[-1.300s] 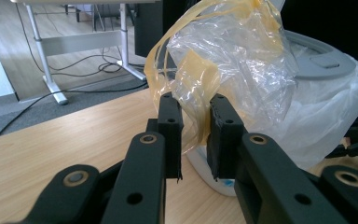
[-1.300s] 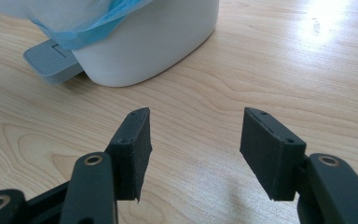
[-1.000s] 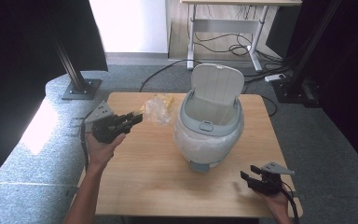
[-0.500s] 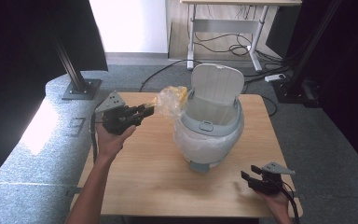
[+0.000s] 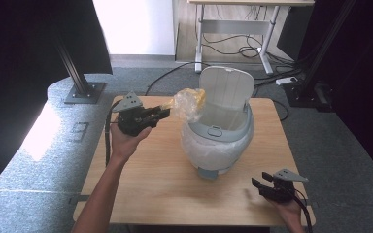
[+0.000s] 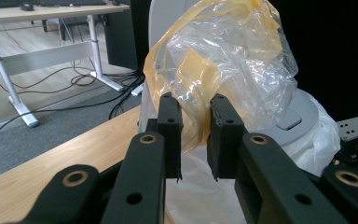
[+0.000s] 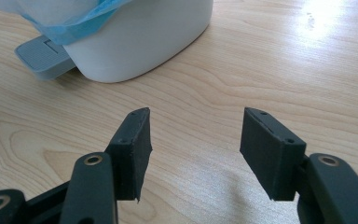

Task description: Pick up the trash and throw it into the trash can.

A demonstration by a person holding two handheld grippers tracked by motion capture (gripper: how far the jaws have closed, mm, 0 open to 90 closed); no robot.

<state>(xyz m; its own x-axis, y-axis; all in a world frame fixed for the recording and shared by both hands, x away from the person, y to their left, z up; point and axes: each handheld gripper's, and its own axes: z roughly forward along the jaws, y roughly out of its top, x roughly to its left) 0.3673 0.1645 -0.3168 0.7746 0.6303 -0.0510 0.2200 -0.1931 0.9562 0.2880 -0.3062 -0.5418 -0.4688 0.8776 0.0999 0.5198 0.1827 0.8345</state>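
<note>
A lidded bin (image 5: 218, 141) stands near the middle of the table (image 5: 150, 179); a crumpled plastic bag (image 5: 188, 103) hangs just left of the bin's raised lid, in the left gripper (image 5: 161, 114); the right gripper (image 5: 261, 184) sits right of the bin, nearer the person.

A single mark like the digit 9 stands pale on the grey floor mat (image 5: 79, 131) left of the table (image 5: 141, 194) in the high view. Nothing else legible appears on any thing there.
</note>
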